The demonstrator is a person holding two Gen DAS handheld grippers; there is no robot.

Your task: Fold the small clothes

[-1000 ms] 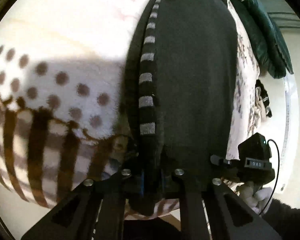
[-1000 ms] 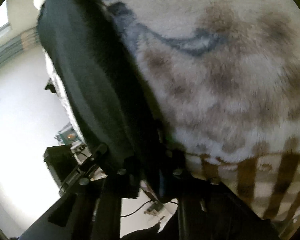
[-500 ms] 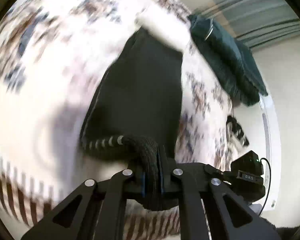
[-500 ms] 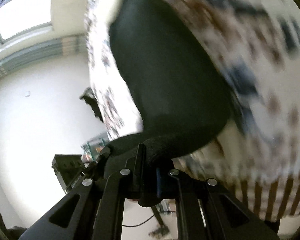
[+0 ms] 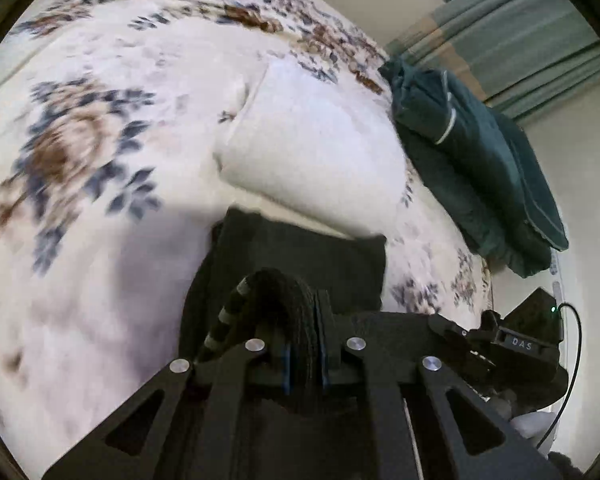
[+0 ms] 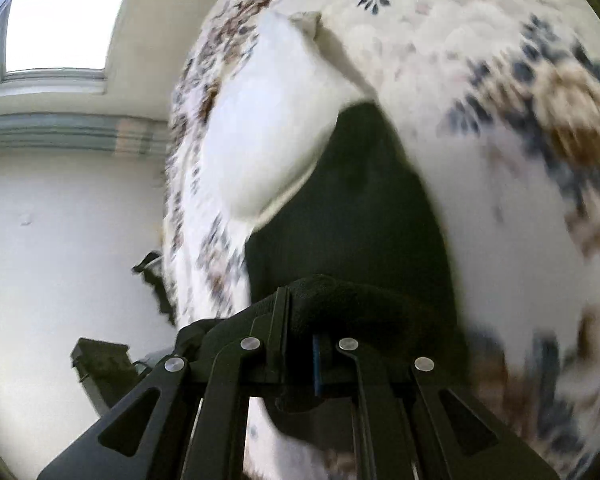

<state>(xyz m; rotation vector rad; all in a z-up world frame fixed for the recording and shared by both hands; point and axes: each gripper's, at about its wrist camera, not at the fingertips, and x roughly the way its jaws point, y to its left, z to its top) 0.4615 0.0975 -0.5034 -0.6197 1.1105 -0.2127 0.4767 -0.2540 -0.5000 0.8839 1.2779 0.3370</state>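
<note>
The left gripper (image 5: 304,354) is clamped on a bunched edge of the black garment (image 5: 300,256), the knit fabric pinched tight between its blue-lined pads, with a grey-striped trim (image 5: 224,320) curling out just to the left of the fingers. The right gripper (image 6: 300,354) is likewise closed hard on another bunched part of the same black garment (image 6: 352,200), which runs away from the jaws across the bed.

The garment's far edge lies against a plain white cloth (image 5: 312,140), folded or bundled (I can't tell which), and seems to overlap its near side. Both rest on a cream bedspread (image 5: 100,240) printed with blue and brown flowers.

To the left of the black piece, in the left view, the bedspread lies bare and broad out to its edge. On the other side a dark green bundle (image 5: 472,172) sits near the bed's far corner, well apart from the garment, with curtains (image 5: 520,40) behind. Past the bed's side edge in the right view are a pale wall (image 6: 60,220) and a window (image 6: 60,20).
</note>
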